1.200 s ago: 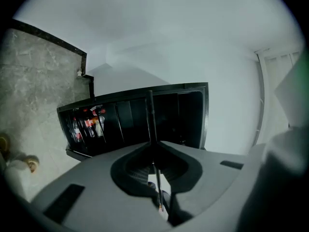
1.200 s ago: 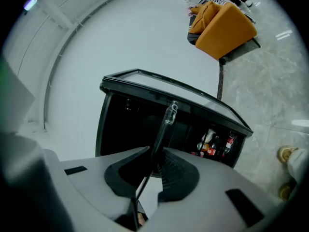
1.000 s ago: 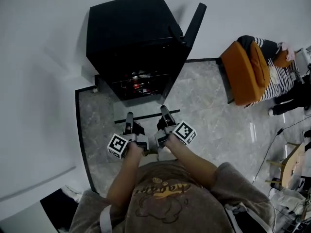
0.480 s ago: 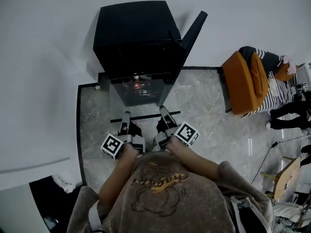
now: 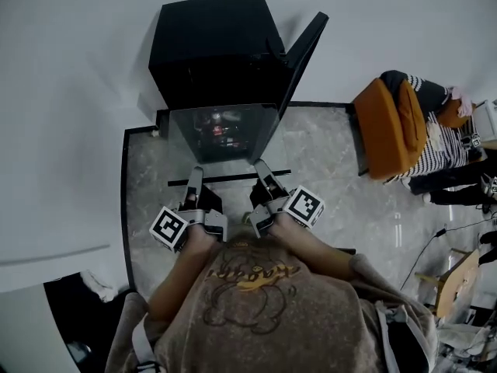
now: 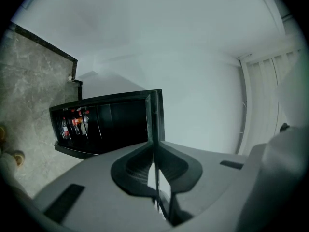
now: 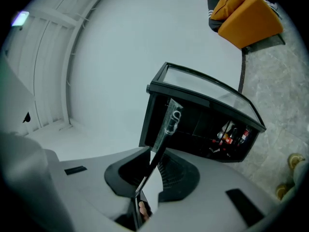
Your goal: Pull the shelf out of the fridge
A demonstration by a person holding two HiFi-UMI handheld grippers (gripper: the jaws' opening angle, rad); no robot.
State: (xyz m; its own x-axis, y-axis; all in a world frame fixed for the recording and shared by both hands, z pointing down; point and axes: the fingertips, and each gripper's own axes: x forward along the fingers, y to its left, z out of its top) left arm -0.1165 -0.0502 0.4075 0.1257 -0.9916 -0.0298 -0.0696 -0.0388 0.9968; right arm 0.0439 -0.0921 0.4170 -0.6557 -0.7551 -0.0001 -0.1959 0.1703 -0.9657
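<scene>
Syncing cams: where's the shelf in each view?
Head view: shelf centre, sticking out of the fridge's open front.
Left gripper view: shelf edge-on, vertical, clamped between the jaws.
Right gripper view: shelf edge-on, slanted, clamped between the jaws.
Shared landmark: the black fridge.

Grey marble-look floor (image 5: 334, 177) with a thin dark border strip (image 5: 124, 208) along its left and far edges; past that it's all plain white. Off to the right sits an orange armchair (image 5: 392, 127), and just beside it, on its far right, a person in a black-and-white striped top (image 5: 443, 134) with dark trousers. Closer in on the right, a thin cable (image 5: 435, 247) snakes across the floor toward a light wooden piece of furniture (image 5: 454, 282), can't tell what exactly. A few bottles with red bits (image 5: 220, 130) stand bunched together. The left gripper view also catches a white slatted panel (image 6: 263, 100).
</scene>
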